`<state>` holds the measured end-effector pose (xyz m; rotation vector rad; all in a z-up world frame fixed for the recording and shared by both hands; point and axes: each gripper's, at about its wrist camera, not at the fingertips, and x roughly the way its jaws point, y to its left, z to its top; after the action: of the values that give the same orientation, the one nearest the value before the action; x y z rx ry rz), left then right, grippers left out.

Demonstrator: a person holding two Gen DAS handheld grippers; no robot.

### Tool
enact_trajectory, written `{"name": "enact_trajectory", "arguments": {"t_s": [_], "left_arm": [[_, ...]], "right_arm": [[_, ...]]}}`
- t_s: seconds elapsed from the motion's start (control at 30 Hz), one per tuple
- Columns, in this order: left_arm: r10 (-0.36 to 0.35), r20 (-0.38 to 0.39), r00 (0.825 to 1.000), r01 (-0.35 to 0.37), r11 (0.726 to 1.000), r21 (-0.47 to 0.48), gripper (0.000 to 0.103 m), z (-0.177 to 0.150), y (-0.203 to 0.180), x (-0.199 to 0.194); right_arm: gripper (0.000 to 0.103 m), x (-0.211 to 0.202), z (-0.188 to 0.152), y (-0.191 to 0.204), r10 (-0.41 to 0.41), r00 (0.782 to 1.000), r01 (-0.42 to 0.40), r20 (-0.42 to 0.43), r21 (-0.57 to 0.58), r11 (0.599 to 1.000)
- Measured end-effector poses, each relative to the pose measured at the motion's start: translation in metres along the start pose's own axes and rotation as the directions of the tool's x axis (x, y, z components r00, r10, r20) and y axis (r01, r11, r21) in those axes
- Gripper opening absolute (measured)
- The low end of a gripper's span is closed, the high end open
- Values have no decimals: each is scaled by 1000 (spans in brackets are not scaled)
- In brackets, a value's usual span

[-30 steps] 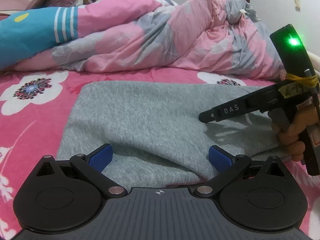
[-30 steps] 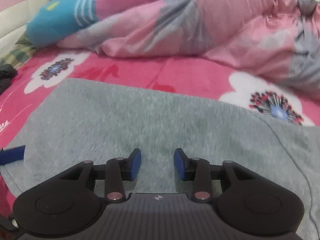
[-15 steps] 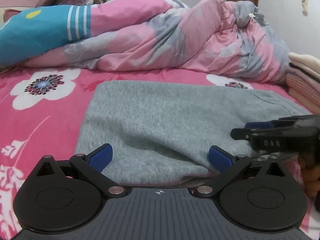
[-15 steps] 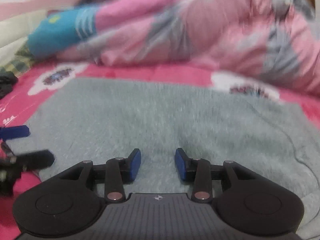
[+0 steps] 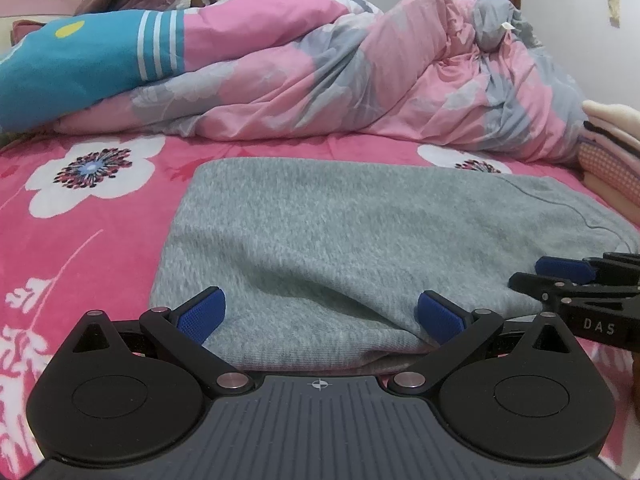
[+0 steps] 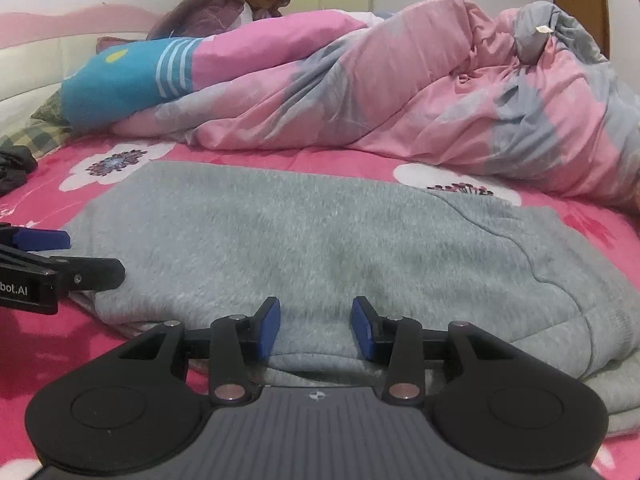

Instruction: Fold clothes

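A grey fleecy garment (image 5: 360, 240), folded into a broad rectangle, lies flat on the pink floral bedsheet (image 5: 80, 240) and fills the middle of both wrist views. In the left wrist view the left gripper (image 5: 320, 314) sits at the bottom centre of the frame with its blue pads (image 5: 202, 312) spread wide, one on either side of the garment's near folded edge; the cloth bulges up between them, but neither pad presses on it. At the right edge of that frame the right gripper (image 5: 560, 276) reaches in sideways over the garment's near right corner, a blue pad showing at its tip. In the right wrist view the right gripper (image 6: 316, 326) stands at the bottom centre, its jaws part-way apart with a clear gap, grey cloth lying below and between the pads and nothing pinched. The left gripper (image 6: 48, 256) enters at the left edge of that frame, beside the garment's near left corner. Across the upper part of both frames a rumpled pink and grey quilt (image 5: 380, 80) is heaped along the far side of the bed, with a blue pillow (image 5: 80, 60) bearing white stripes at the upper left. A person (image 6: 240, 4) wrapped in a mauve garment sits behind the pillow at the top of the right wrist view. A stack of folded cream and pink clothes (image 5: 612, 152) rests at the right edge of the left wrist view.
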<state>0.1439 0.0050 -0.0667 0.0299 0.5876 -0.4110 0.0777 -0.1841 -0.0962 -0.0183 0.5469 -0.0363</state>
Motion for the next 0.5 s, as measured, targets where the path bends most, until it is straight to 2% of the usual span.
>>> {"name": "enact_trajectory", "arguments": {"t_s": [0.5], "left_arm": [[31,-28,999,-31,999,-19,103,3,-3,2]], "right_arm": [[42,-2,-3,-1,4,1000,-5,17,18,1000]]}}
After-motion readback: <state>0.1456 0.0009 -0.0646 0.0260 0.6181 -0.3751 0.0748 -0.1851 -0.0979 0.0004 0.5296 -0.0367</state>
